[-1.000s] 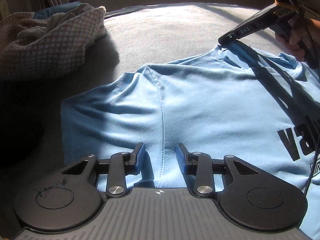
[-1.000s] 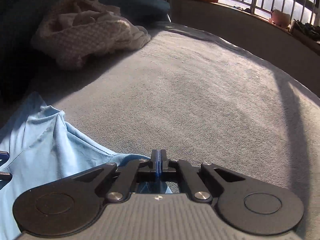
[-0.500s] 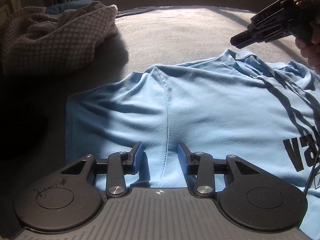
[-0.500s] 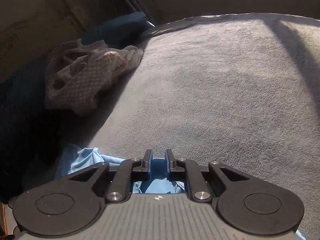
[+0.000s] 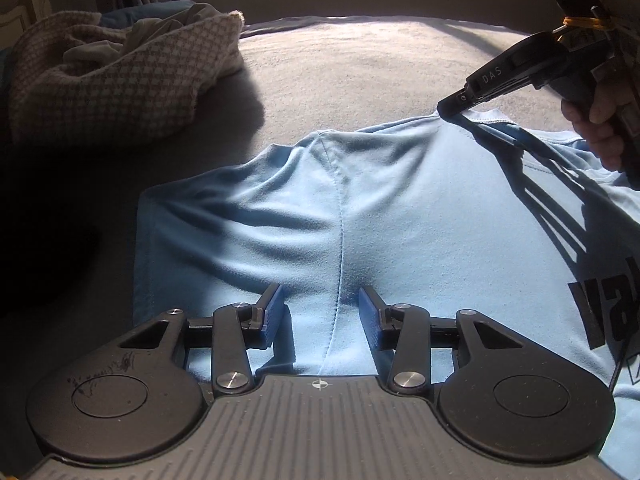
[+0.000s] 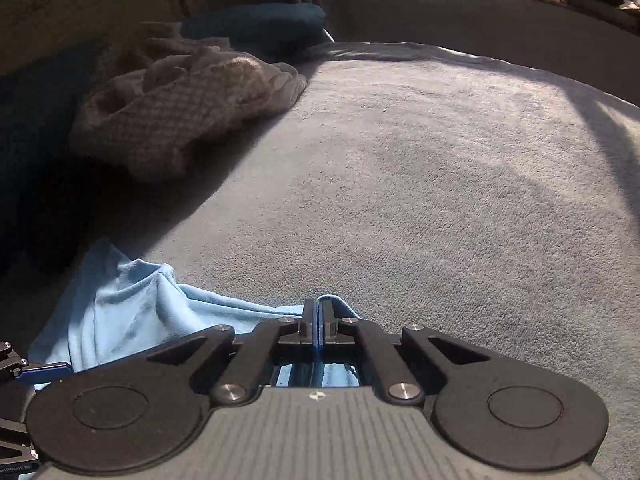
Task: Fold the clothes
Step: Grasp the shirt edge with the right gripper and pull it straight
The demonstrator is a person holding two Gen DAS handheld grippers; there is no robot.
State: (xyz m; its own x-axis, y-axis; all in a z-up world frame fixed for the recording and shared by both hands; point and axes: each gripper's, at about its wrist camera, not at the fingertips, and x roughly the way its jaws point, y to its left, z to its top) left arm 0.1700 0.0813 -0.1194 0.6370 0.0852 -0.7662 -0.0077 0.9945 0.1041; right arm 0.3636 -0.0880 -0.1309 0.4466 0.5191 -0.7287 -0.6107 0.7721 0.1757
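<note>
A light blue T-shirt (image 5: pixel 420 220) with dark lettering lies spread on the grey bed cover (image 5: pixel 360 64). My left gripper (image 5: pixel 320 300) stands open low over the shirt, its blue pads (image 5: pixel 272 312) on either side of the sleeve seam. In the left wrist view a hand holds my right gripper (image 5: pixel 450 107), whose tip pinches the shirt's edge by the collar. The right wrist view shows that gripper (image 6: pixel 319 308) shut, with a fold of the blue T-shirt (image 6: pixel 132 312) at its tips and more cloth under the fingers.
A crumpled houndstooth cloth pile (image 5: pixel 120 80) (image 6: pixel 180 120) lies at the far left of the bed. A dark blue pillow (image 6: pixel 260 28) sits behind it. A window ledge (image 6: pixel 480 0) runs along the back. Bare grey cover (image 6: pixel 440 180) stretches beyond the shirt.
My right gripper was shut a second ago, opened a little and rose off the shirt, and is now shut again on the collar edge. The left gripper stayed open over the seam.
</note>
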